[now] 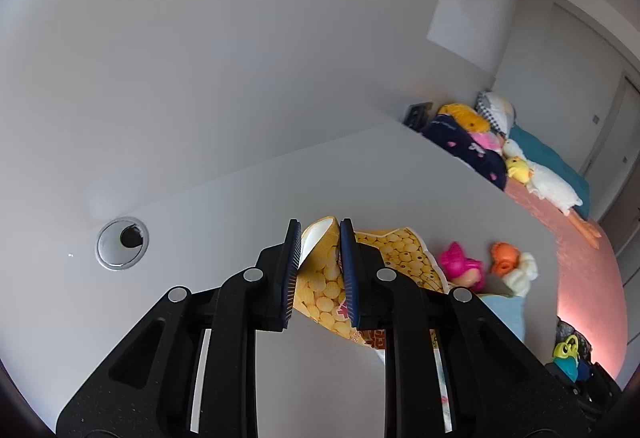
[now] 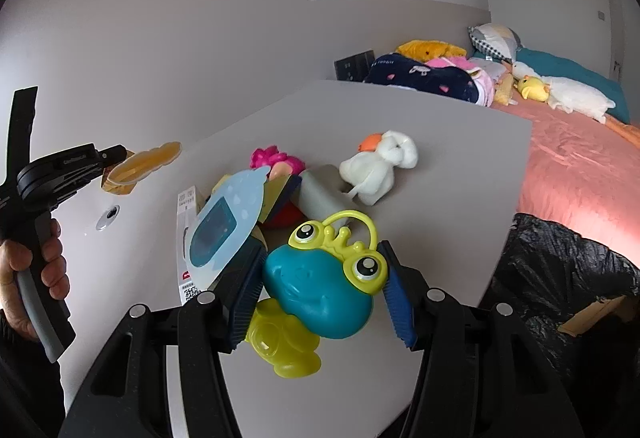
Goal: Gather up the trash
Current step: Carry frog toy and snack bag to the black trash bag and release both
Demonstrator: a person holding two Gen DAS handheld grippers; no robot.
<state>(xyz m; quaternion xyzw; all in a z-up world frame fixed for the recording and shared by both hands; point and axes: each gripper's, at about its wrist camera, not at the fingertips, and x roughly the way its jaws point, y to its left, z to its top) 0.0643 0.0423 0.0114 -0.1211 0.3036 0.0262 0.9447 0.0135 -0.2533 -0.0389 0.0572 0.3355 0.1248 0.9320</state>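
Observation:
My left gripper [image 1: 319, 238] is shut on a yellow snack bag [image 1: 324, 294], held above the grey table [image 1: 224, 198]. In the right wrist view the same bag [image 2: 140, 164] hangs from the left gripper at the far left, over the table's back edge. My right gripper [image 2: 320, 262] is shut on a teal and yellow-green frog toy [image 2: 316, 294], held above the table [image 2: 460, 178]. A black trash bag [image 2: 560, 262] stands open at the right, beside the table.
On the table lie a white plush duck [image 2: 378, 166], a pink toy [image 2: 276, 160], a grey cylinder [image 2: 324, 194], a light blue packaged item [image 2: 228, 218] and a white box [image 2: 186, 222]. A cable hole [image 1: 122, 242] sits near the wall. A pink bed [image 2: 580, 166] with plush toys lies beyond.

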